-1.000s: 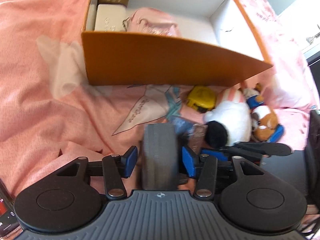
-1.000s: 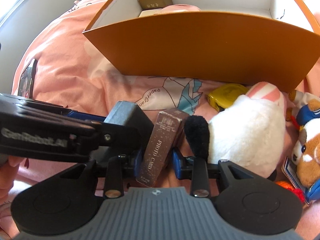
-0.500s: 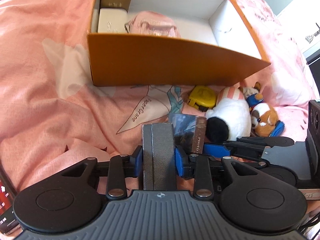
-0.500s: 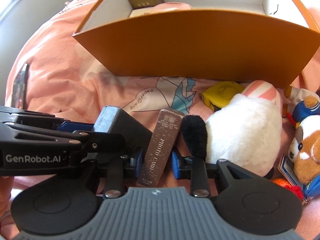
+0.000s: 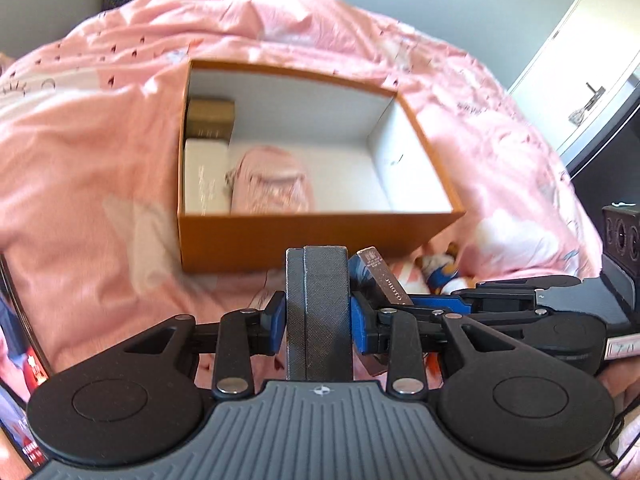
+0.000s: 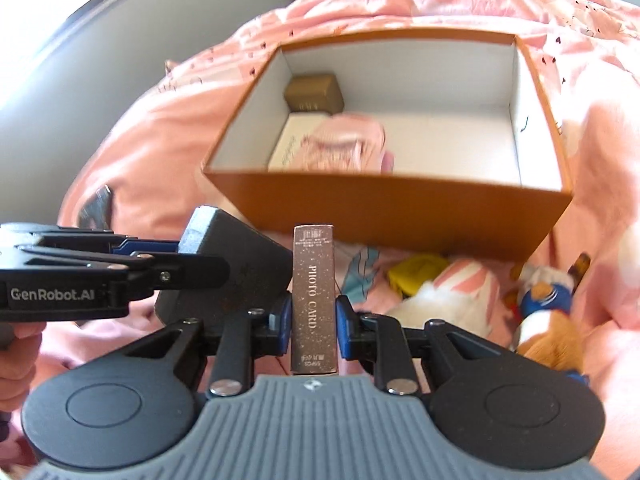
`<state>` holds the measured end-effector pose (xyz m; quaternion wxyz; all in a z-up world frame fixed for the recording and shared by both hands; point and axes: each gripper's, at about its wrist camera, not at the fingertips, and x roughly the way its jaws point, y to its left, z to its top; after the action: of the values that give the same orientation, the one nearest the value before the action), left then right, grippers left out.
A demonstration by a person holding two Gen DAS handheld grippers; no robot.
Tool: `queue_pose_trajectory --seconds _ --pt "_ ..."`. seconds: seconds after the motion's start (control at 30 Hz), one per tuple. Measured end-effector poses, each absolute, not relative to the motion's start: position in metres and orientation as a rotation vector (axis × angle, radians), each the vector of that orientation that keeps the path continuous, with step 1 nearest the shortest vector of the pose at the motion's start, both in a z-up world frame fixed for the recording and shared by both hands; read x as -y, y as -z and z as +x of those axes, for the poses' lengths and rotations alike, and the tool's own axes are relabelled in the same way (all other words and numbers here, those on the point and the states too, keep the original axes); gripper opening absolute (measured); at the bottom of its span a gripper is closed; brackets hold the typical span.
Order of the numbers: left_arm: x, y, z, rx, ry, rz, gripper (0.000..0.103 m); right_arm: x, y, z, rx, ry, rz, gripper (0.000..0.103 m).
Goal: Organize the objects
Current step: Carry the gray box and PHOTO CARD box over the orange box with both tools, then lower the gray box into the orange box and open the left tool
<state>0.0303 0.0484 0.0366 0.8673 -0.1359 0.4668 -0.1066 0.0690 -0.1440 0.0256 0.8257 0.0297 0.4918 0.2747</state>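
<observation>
Your left gripper (image 5: 319, 314) has its fingers clamped across the narrow sides of a dark grey case (image 5: 320, 312), standing upright between the pads. Your right gripper (image 6: 313, 320) has been closing on the brown "PHOTO CARD" box (image 6: 313, 300), and its blue pads now press both long faces, so it also stands on end. Holding each thing by its thin sides likely lets you drop it edgewise into a slot. Both are raised off the pink bedspread (image 5: 100, 160), just short of the orange storage box (image 6: 400, 208), which already holds a gold box (image 6: 316, 92), a white box (image 5: 204, 176) and a pink pouch (image 5: 272, 184) on its left. The plush toys (image 6: 460, 296) lie on the bed.
</observation>
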Motion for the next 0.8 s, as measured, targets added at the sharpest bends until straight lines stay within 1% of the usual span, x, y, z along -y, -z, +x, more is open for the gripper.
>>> queue_pose_trajectory --seconds 0.2,0.37,0.5,0.6,0.8 --pt "-0.059 -0.074 0.058 -0.874 0.248 -0.268 0.037 0.161 -0.066 0.093 -0.983 -0.613 0.130 0.024" --pt "-0.070 -0.090 0.110 -0.803 0.235 -0.290 0.037 0.168 -0.089 0.125 -0.888 -0.565 0.119 0.024" --pt "-0.073 -0.075 0.159 -0.790 0.234 -0.371 0.037 0.176 -0.091 0.160 -0.859 -0.521 0.139 0.024" --pt "-0.069 -0.052 0.194 -0.804 0.266 -0.423 0.037 0.180 -0.083 0.184 -0.852 -0.487 0.144 0.024" --pt "-0.056 -0.004 0.241 -0.885 0.278 -0.465 0.037 0.187 -0.061 0.224 -0.887 -0.456 0.159 0.024"
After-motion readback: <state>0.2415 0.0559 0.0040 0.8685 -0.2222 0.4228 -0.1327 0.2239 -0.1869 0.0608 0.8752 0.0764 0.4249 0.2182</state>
